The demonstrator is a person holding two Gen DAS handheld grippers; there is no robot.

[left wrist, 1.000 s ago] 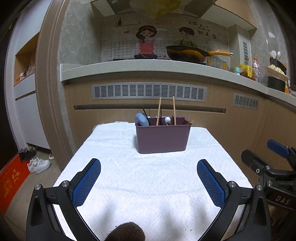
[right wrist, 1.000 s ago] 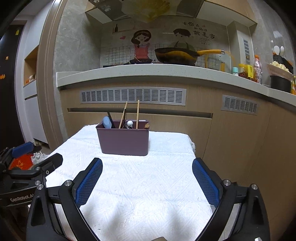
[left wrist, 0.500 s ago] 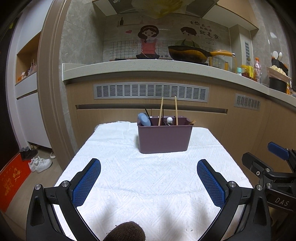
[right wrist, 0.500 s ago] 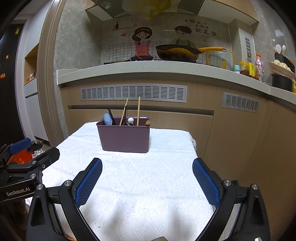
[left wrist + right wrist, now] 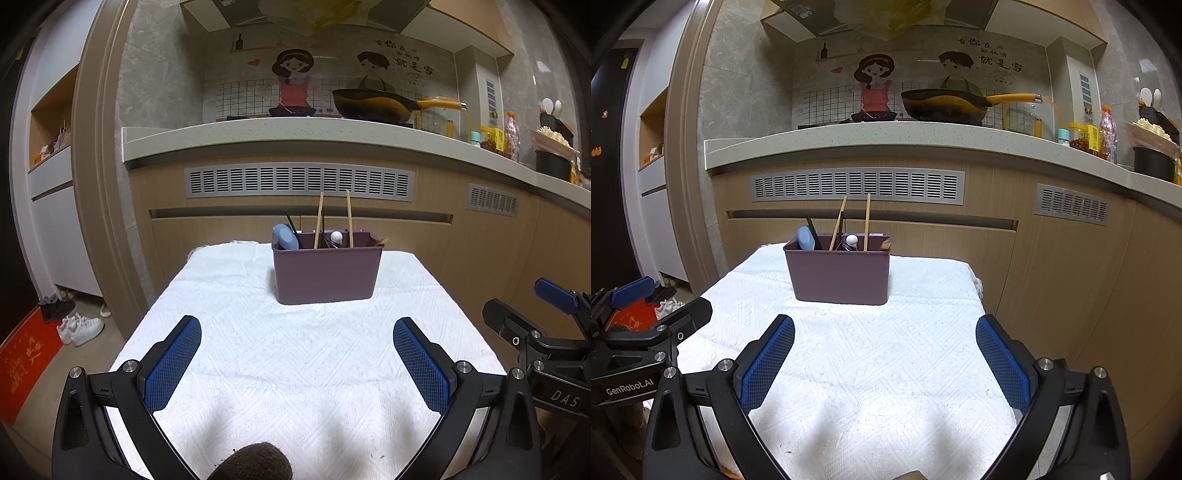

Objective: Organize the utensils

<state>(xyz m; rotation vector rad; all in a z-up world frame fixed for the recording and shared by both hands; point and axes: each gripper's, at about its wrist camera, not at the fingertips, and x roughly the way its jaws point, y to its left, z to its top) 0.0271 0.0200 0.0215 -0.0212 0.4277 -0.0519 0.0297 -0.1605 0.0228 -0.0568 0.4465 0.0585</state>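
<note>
1. The left gripper hovers low over the near part of the white textured cloth that covers the table, its blue-padded fingers spread wide with nothing between them.
2. The right gripper hangs beside it at the same height, its jaws equally wide and empty; in the left wrist view it shows at the right edge, clear of the cloth.
3. The dark purple rectangular plastic utensil holder stands upright on the far half of the cloth, well apart from both grippers.
4. Inside the holder, two light wooden chopsticks rise highest, leaning slightly apart; a blue rounded utensil head leans at the left end, a thin dark stick stands just beside it, and a small white ball-shaped tip shows between the chopsticks.
5. Compared with one second ago, both views have risen slightly and eased back: the holder sits a little lower in each picture, and more of the grey stone countertop and the dark wok with a yellow handle is visible above it.
6. The jaw spread of both grippers matches the earlier pictures, and the holder and its contents have not moved on the cloth.
</note>
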